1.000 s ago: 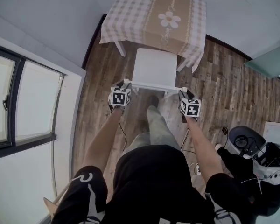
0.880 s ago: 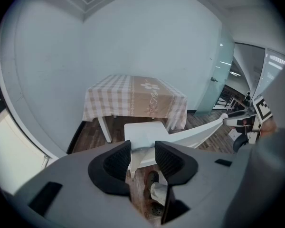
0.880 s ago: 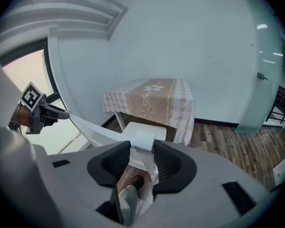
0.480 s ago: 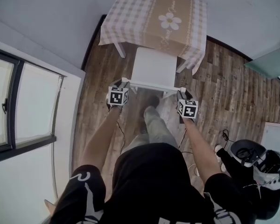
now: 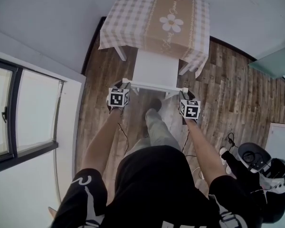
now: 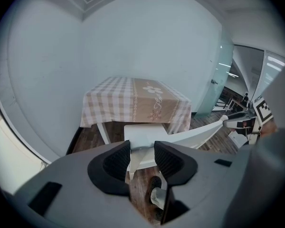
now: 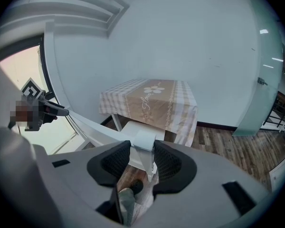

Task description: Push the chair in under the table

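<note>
table (image 5: 119, 52): checked cloth (image 5: 128, 18), beige flowered runner (image 5: 173, 20) | chair (image 5: 156, 69): white, upright, seat's far edge just under the cloth

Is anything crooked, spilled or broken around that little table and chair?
Nothing stands out. The white chair stands upright, square to the table, seat partly under the smooth checked tablecloth. The left tool and right tool each grip a top corner of its back.
</note>
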### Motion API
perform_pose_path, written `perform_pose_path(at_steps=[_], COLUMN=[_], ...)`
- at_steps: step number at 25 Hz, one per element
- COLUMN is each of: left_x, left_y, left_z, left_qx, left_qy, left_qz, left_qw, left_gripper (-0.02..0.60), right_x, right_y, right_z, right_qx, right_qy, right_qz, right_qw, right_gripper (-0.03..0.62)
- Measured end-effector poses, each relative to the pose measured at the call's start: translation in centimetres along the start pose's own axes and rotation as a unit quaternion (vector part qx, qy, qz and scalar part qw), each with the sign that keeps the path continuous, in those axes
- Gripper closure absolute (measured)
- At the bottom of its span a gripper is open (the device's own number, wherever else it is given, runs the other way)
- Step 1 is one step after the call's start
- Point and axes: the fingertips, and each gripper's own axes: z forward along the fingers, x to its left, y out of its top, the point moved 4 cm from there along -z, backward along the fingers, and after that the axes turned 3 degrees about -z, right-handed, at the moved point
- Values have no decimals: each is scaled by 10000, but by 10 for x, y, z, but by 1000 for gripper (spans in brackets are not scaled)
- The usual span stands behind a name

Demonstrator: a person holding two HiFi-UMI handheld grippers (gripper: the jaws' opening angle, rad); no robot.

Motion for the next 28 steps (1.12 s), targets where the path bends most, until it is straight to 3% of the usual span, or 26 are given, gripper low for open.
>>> perform_pose_path(at_steps=[28], left_x=[52], left_y=[91], left_z=[71], left_qx=[263], left_qy=[-56], left_qz=[140], left_qw=[9995], left_gripper=[420], right_x=[-12], right_y=[76], right_z=[80], right_qx=[63], right_qy=[-48], right_qz=[192], right_qw=[9998], right_gripper=[436])
